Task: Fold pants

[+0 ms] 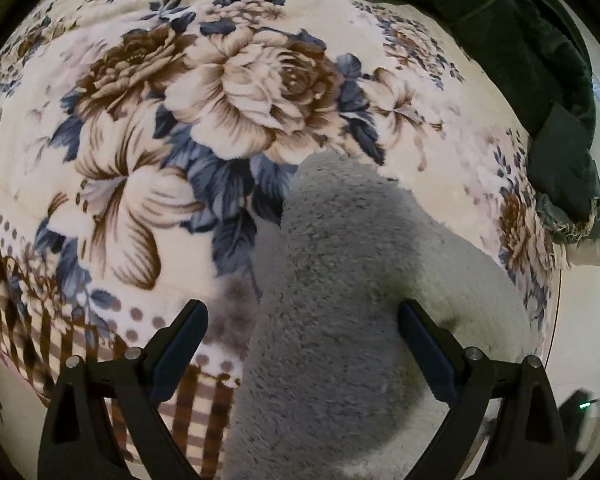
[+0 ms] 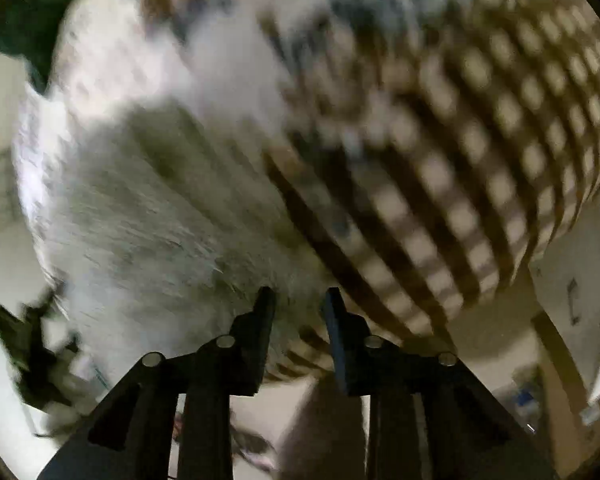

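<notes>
The left wrist view looks steeply down on a bed covered by a floral blanket (image 1: 228, 92), cream with brown roses and blue leaves and a brown check border toward the near edge. The pants (image 1: 340, 300), made of pale grey fleece, lie on the blanket at that near edge, a long rounded leg or fold running away from the camera toward the middle of the bed. The left gripper (image 1: 302, 344) has its fingers spread wide apart on either side of the fleece, not pressing it; this looks like a stance for taking hold of the cloth or for having just let it down, and I cannot tell which. A dark green garment (image 1: 532, 60) is bunched along the far right edge of the bed, clear of the pants, probably set aside so that the folding area stays free. The right wrist view is heavily blurred. It shows the right gripper (image 2: 300, 300) with its fingers partly drawn together, a narrow gap between them, at the spot where the grey fleece (image 2: 160, 220) meets the check border (image 2: 440, 168). Whether the pads have cloth between them cannot be made out through the blur, though the position suggests a pinch at the edge of the pants. No brand, label or readable writing shows in either view.
</notes>
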A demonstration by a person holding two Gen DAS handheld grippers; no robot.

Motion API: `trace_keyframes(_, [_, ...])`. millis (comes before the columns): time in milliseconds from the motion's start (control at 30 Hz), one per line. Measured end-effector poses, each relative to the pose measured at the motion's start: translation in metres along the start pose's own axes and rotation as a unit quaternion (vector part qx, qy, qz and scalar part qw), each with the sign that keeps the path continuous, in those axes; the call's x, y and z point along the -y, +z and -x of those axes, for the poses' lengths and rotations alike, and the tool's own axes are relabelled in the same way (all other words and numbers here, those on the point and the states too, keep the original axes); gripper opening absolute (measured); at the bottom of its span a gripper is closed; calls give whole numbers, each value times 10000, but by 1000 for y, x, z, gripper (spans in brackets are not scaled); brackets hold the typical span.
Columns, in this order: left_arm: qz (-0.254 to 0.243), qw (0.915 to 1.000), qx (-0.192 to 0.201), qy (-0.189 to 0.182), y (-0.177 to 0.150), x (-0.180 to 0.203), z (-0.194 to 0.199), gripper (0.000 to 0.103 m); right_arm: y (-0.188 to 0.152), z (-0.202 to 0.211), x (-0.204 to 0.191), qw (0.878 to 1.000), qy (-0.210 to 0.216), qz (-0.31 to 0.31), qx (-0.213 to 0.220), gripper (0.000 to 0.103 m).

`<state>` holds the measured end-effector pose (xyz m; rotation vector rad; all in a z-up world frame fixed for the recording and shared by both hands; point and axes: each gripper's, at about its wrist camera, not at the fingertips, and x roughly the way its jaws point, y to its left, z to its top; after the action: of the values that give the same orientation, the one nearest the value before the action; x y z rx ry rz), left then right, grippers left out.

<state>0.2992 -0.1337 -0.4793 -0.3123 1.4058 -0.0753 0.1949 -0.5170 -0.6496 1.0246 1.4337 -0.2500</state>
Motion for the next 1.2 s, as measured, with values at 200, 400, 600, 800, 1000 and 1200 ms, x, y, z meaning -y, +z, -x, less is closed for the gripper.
trace_keyframes(200, [13,10000,51,-59,9,2,0,97,46,-26,-44,9909,1314,244,186,90])
trace_keyframes(400, [-43,9998,-77,-199,25,6,-20,97,89,-76,-88,9953,402,811,345,40])
trace_keyframes(600, [-40,9992,-199,-356,29,6,-23,97,85,-50,-82,9970,484,514,316,56])
trace_keyframes(800, [138,9983,-255,-498,26,-3,-25,97,18,-13,-34,9958,876,260,27,64])
trace_keyframes(1000, [113,9981,-282,-537,24,-2,-25,97,-36,-70,20,9873,-845,265,-1318,64])
trace_keyframes(1200, [-67,9981,-245,-569,23,-1,-15,97,-34,-1,1,9993,164,179,-289,64])
